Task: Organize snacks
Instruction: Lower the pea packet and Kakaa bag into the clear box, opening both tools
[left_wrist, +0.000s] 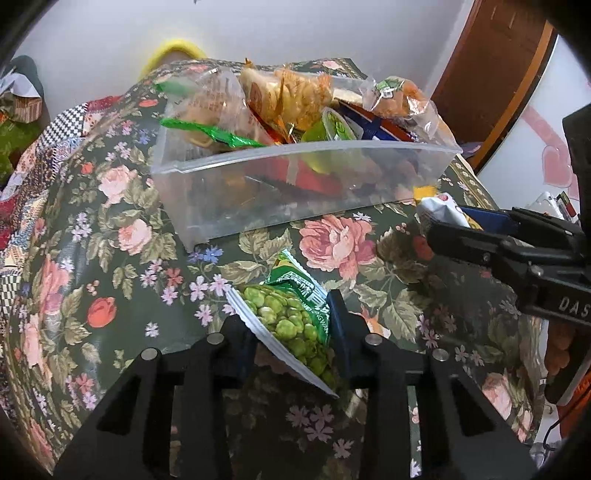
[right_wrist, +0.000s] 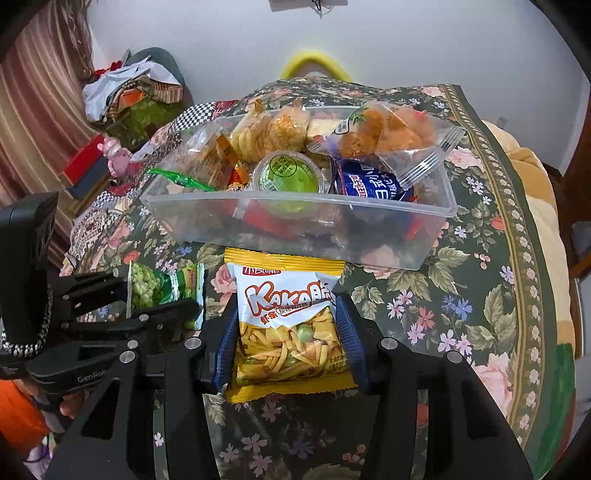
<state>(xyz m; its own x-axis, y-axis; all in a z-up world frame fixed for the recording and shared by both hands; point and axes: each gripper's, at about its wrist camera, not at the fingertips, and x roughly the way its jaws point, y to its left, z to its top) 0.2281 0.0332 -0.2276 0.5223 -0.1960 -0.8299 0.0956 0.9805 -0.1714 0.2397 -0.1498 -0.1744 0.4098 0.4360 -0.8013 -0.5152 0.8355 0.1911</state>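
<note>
A clear plastic bin (left_wrist: 369, 162) (right_wrist: 436, 206) with several snack packets stands on the floral tablecloth. My left gripper (left_wrist: 291, 328) is shut on a green pea snack packet (left_wrist: 291, 321), held just in front of the bin; this packet also shows in the right wrist view (right_wrist: 162, 288), with the left gripper (right_wrist: 122, 299) around it. My right gripper (right_wrist: 286, 321) is shut on a yellow and white Kakabi snack packet (right_wrist: 288, 317), close to the bin's near wall. In the left wrist view the right gripper (left_wrist: 469, 229) shows at the right, holding that packet (left_wrist: 439, 210).
The floral tablecloth (right_wrist: 480, 295) covers a round table that drops off at the right. A green jelly cup (right_wrist: 286, 173) and a blue packet (right_wrist: 369, 182) lie in the bin. Cluttered boxes and bags (right_wrist: 122, 99) sit beyond the table's left side.
</note>
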